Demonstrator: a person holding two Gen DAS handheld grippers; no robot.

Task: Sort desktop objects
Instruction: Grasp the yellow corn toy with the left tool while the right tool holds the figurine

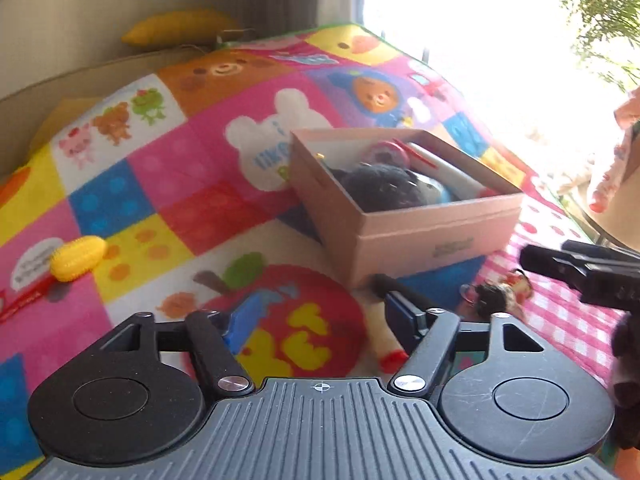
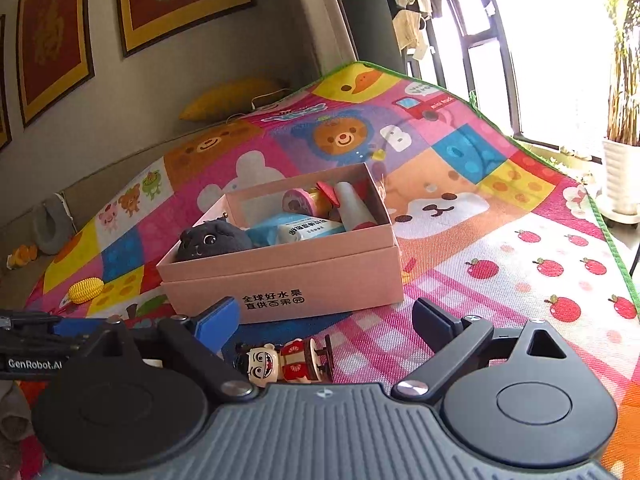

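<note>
Two tongs [image 1: 316, 312] [image 2: 326, 322] agape; one pink box [image 2: 288, 276], one figurine [image 2: 286, 362], one yellow toy [image 1: 78, 258].

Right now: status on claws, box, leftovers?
Both claws, left and right, open, empty. Pink box part filled. Figurine lies between right claw's fingers; yellow toy loose on mat. Path clear.

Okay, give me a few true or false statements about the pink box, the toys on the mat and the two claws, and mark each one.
1. The pink box already holds a dark plush toy. True.
2. The right claw is clamped on the small figurine. False: it is open, the figurine lying on the mat between its fingers.
3. The yellow ridged toy lies inside the box. False: it is on the mat, apart.
4. The left claw is open and empty. True.
</note>
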